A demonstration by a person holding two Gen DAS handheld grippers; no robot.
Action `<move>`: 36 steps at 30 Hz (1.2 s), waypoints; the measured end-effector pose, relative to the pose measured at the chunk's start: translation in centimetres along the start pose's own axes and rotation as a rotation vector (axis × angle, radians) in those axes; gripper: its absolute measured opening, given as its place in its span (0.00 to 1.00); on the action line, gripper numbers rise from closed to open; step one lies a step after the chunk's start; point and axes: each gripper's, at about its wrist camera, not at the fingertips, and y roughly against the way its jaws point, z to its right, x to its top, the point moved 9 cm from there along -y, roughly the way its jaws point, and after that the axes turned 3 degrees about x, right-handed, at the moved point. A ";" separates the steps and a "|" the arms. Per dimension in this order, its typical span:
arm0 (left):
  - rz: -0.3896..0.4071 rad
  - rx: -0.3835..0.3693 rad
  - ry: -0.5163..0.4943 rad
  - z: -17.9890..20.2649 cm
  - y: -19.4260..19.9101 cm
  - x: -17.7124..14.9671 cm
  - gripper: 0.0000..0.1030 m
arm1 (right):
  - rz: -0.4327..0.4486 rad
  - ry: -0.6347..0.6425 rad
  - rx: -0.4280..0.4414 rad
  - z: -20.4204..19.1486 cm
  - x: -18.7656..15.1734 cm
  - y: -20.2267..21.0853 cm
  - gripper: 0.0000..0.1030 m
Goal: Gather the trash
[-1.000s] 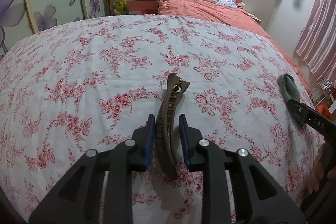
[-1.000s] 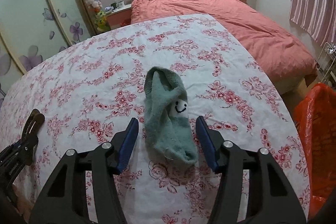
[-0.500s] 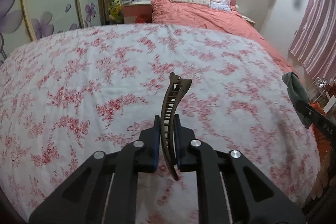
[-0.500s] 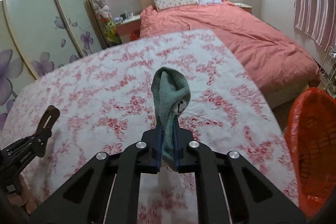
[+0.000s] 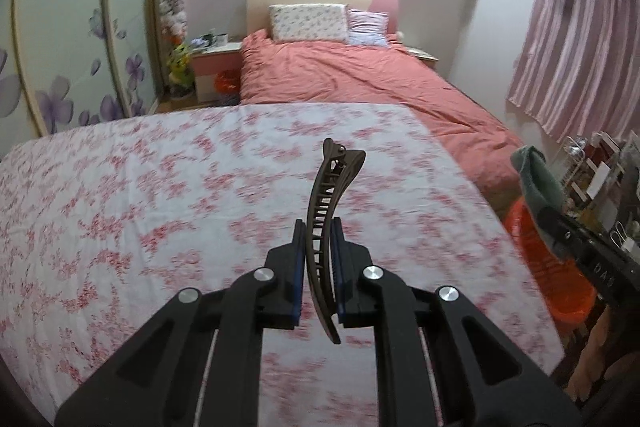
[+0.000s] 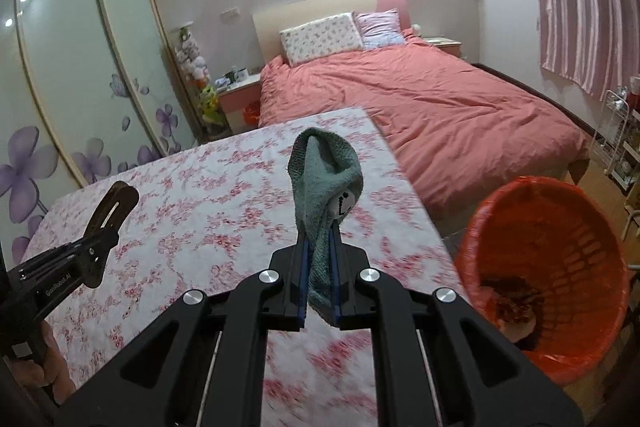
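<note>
Both wrist cameras look down along their claws, sharing the floral cloth [image 5: 160,195] and far bed [image 6: 420,107].

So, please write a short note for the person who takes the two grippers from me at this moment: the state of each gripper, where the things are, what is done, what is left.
Left gripper: shut on the brown hair clip, held in the air above the flowered sheet.
Right gripper: shut on the green sock, also clear of the sheet.
Orange bin: on the floor at the right of the flowered sheet, open, something dark already at its bottom.
Done: both things are picked up.
Left: carry the sock and the hair clip over the bin and open the jaws. The sock looks nearer to it.
</note>
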 end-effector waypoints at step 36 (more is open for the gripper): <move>-0.155 -0.394 -0.242 32.7 -5.4 -4.7 0.42 | 0.057 -0.370 -0.175 22.5 -3.1 2.6 0.38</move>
